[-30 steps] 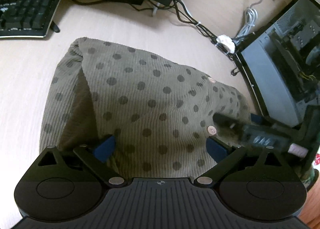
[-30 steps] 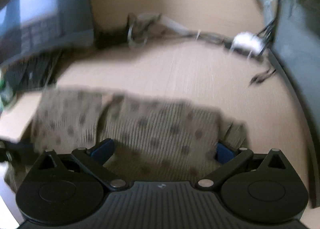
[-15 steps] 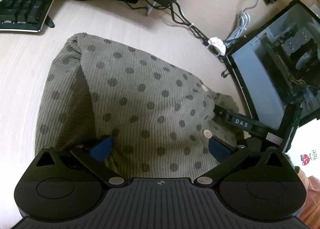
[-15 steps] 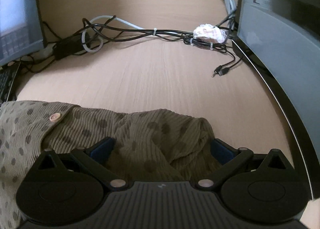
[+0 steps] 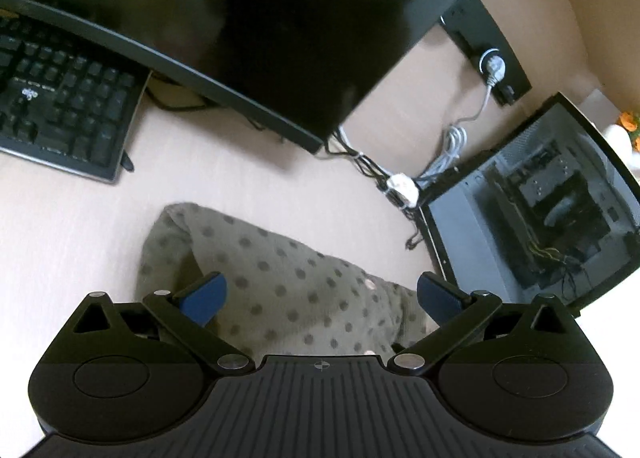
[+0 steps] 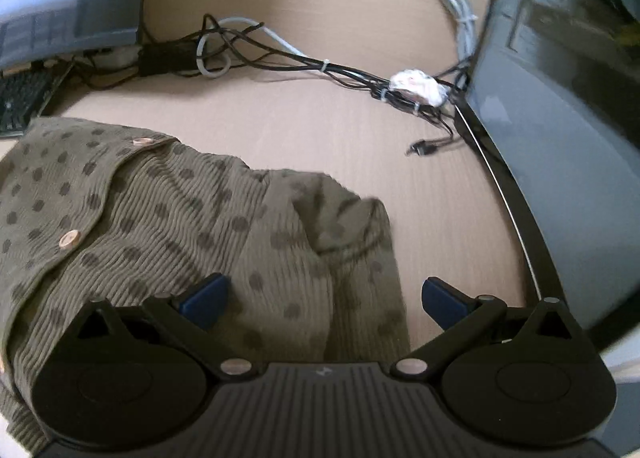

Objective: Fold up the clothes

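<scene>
An olive corduroy garment with dark dots and copper buttons (image 5: pixel 288 282) lies folded on the beige desk (image 5: pixel 72 242). My left gripper (image 5: pixel 320 294) is open and empty, raised above the garment's near part. In the right wrist view the same garment (image 6: pixel 168 226) fills the left and middle, its right end bunched. My right gripper (image 6: pixel 324 296) is open and empty just above that right end; its left finger is over the cloth and its right finger is over bare desk.
A black keyboard (image 5: pixel 60 106) lies at the far left, a curved monitor (image 5: pixel 248 18) behind the garment. A cable bundle with a white wad (image 6: pixel 416 86) runs across the back. A dark PC case (image 5: pixel 540 210) stands at the right, close to the garment.
Both grippers have lifted and pulled back from the garment. The left view now tilts up toward the monitor. The right gripper has moved left over the bunched end.
</scene>
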{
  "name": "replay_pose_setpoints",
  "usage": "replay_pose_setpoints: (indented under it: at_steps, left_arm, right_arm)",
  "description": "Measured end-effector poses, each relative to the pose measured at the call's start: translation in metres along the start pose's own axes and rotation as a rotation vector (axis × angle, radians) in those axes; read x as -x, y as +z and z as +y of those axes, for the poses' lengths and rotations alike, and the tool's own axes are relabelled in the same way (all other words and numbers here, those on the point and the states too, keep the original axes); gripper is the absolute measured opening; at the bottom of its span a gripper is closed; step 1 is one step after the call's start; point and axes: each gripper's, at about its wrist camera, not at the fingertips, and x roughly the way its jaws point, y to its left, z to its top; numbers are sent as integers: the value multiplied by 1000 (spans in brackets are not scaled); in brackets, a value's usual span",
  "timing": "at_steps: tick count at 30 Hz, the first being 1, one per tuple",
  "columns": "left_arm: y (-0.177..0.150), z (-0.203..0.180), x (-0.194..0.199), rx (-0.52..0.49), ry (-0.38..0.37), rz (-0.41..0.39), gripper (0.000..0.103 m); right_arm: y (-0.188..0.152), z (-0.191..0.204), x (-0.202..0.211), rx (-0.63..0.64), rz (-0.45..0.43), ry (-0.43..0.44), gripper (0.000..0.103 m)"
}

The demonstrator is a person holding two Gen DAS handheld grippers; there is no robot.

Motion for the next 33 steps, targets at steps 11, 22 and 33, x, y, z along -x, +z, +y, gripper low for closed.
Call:
replay_pose_setpoints:
  at_steps: [11, 22, 33]
  left_arm:
    - [-52, 9, -56, 92, -6, 213, 103]
    - [-47, 20, -62, 112, -38, 296, 103]
    - [-13, -7, -41, -51, -127, 172, 103]
  right_arm:
    - [30, -15, 25, -41, -47, -7, 103]
    - [51, -5, -43, 74, -39, -130, 103]
    - [27, -19, 41, -177, -166, 77, 103]
